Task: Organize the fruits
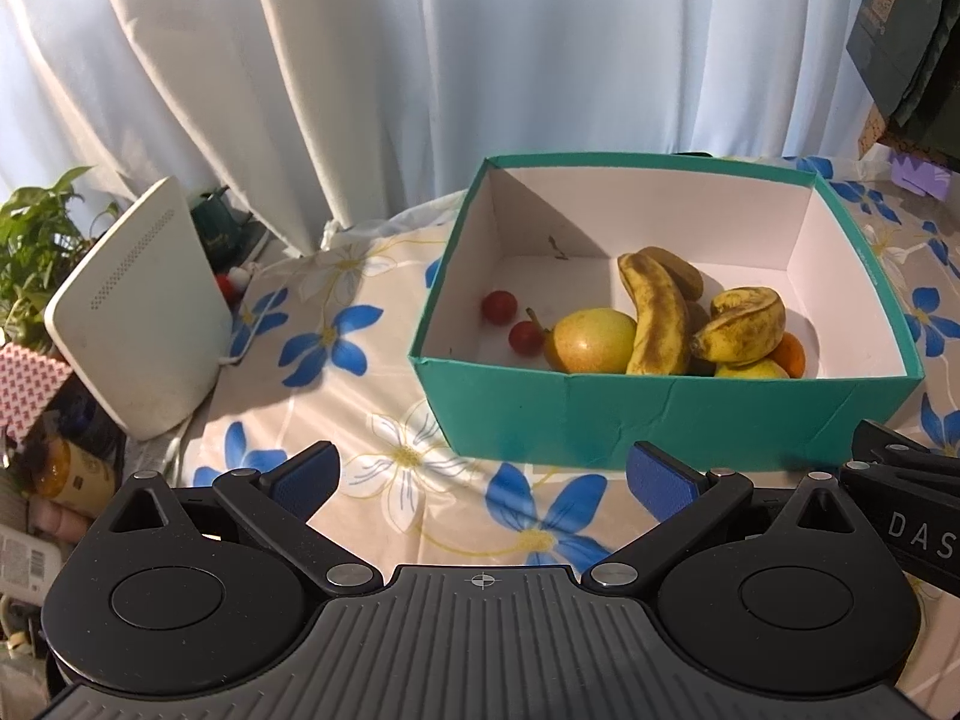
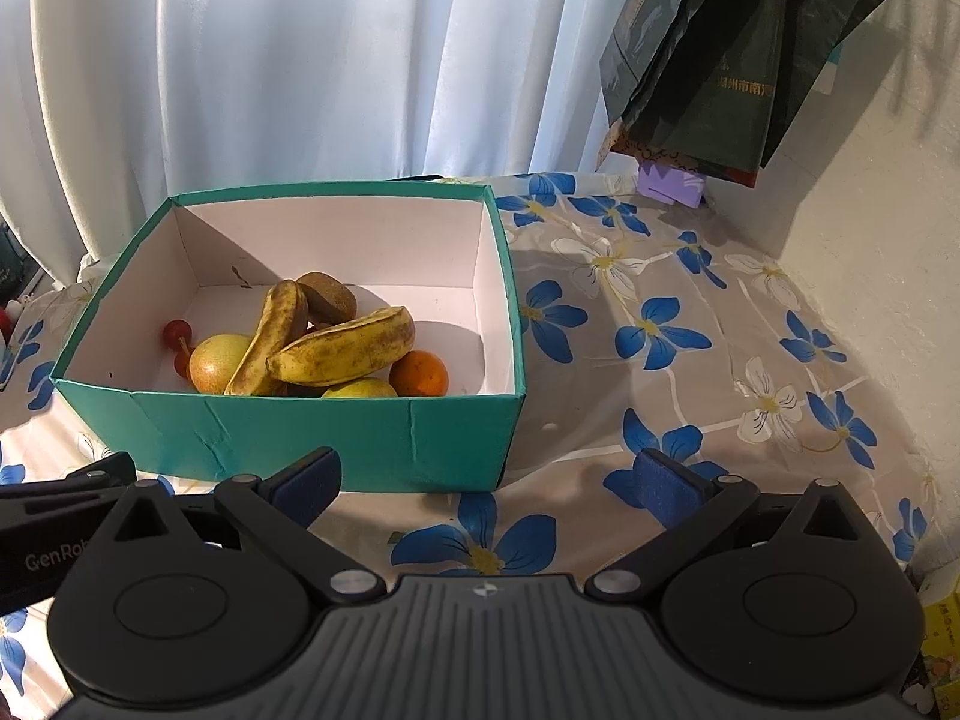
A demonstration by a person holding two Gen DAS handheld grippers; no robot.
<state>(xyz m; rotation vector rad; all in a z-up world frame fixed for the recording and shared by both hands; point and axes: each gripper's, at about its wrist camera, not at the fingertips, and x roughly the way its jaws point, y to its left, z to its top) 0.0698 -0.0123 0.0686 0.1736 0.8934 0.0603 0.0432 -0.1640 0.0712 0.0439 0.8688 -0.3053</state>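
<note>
A teal cardboard box (image 1: 630, 420) with white inside stands on the flowered tablecloth; it also shows in the right wrist view (image 2: 336, 438). Inside lie two spotted bananas (image 1: 654, 318) (image 2: 342, 348), a yellow-red apple (image 1: 591, 339) (image 2: 216, 360), an orange (image 1: 792, 354) (image 2: 420, 373), small red fruits (image 1: 499, 306) (image 2: 177, 333), a kiwi (image 2: 327, 297) and a yellow-green fruit (image 2: 360, 389). My left gripper (image 1: 483, 477) is open and empty, in front of the box. My right gripper (image 2: 489, 480) is open and empty, by the box's front right corner.
A white router-like device (image 1: 138, 312) and a potted plant (image 1: 36, 240) stand left of the table. White curtains hang behind. Dark bags (image 2: 738, 48) hang at the right by a wall (image 2: 888, 210). The flowered cloth (image 2: 690, 330) stretches right of the box.
</note>
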